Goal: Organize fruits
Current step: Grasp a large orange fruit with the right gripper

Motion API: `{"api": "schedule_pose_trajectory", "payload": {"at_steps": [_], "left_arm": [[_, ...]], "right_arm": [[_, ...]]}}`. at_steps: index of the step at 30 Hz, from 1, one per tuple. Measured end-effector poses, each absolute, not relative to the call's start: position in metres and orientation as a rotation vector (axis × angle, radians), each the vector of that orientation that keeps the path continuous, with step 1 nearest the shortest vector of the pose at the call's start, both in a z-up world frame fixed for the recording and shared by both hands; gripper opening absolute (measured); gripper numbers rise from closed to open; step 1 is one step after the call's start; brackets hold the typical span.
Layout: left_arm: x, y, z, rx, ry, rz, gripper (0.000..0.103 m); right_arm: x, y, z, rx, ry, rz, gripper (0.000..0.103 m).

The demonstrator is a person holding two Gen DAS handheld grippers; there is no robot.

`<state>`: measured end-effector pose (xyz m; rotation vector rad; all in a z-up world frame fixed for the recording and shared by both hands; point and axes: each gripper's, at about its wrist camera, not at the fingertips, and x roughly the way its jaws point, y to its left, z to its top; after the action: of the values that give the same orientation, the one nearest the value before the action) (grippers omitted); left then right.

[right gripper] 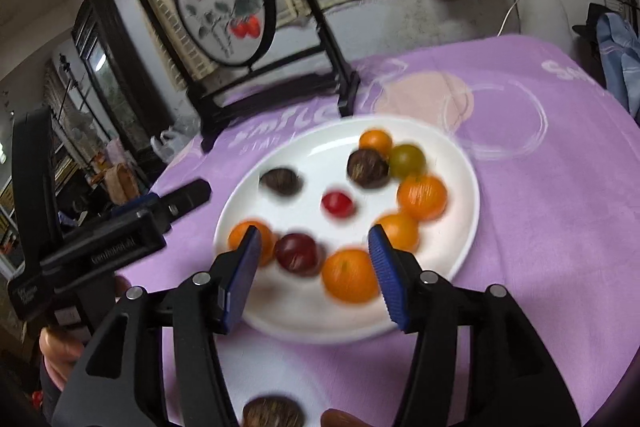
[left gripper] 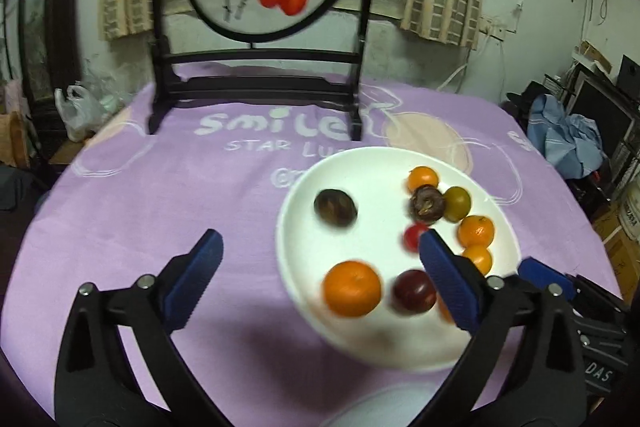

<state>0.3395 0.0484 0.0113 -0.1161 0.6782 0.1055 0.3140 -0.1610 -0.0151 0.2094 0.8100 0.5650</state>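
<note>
While both hand-held grippers (left gripper: 320, 247) (right gripper: 314, 241) gape empty, round fruits (right gripper: 352, 275) on white plate (right gripper: 460, 163), no long axis.

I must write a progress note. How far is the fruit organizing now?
Done: nine fruits lie on the white plate, among them the red fruit and the green fruit. In hand: nothing; the left gripper and the right gripper are both open and empty. Left: one brown fruit sits off the plate, at the near edge of the right wrist view.
</note>
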Motion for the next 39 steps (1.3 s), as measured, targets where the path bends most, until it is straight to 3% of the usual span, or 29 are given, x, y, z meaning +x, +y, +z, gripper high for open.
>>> {"api": "schedule_pose_trajectory", "payload": {"at_steps": [13, 25, 39], "left_arm": [[0.253, 0.083, -0.041, -0.109, 0.841, 0.114, 0.101], [0.236, 0.082, -0.034, -0.069, 0.811, 0.13, 0.101], [0.218, 0.081, -0.02, -0.076, 0.763, 0.112, 0.101]], "right_arm": [[0.216, -0.155, -0.035, 0.088, 0.92, 0.763, 0.056], [0.197, -0.141, -0.053, 0.097, 1.049, 0.831, 0.057], [0.202, -0.126, -0.058, 0.098, 1.045, 0.764, 0.056]]}}
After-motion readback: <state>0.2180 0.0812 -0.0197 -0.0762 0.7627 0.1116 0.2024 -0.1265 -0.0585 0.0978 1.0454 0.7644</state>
